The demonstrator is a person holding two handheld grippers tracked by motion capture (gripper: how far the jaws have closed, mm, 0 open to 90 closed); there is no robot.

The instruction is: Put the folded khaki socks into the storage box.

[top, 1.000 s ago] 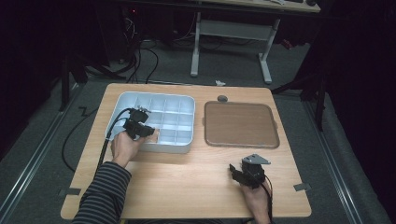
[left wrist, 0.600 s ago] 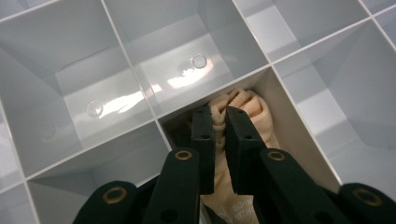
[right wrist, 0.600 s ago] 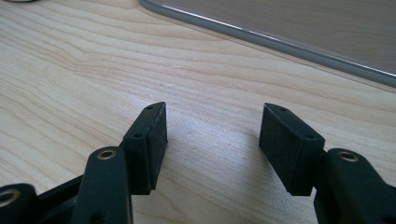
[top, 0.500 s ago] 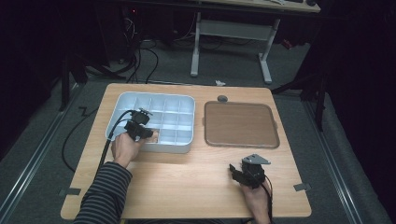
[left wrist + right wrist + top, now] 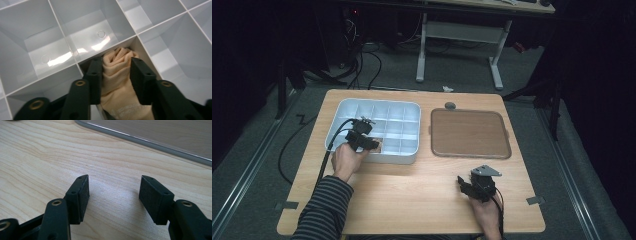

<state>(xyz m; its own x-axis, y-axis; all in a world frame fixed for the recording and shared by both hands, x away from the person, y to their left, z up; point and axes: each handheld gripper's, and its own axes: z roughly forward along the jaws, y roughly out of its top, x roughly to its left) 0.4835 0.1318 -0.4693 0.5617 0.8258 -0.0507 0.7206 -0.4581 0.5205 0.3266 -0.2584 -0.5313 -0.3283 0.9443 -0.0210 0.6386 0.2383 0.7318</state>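
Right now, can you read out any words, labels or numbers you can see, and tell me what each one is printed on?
Small grey print on the cream cloth, near its lower edge between the jaws of the left tool: too blurred and cut off to read.
White compartment tray: no lettering visible, just round moulded marks on the compartment floors.
Brown tray and wooden table: none.

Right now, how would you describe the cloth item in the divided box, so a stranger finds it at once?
On the wooden table, find the white divided tray at the left. In its near row, between the left gripper jaws, lies a rolled cream fabric glove. It is the tray's one soft, cream-coloured item.
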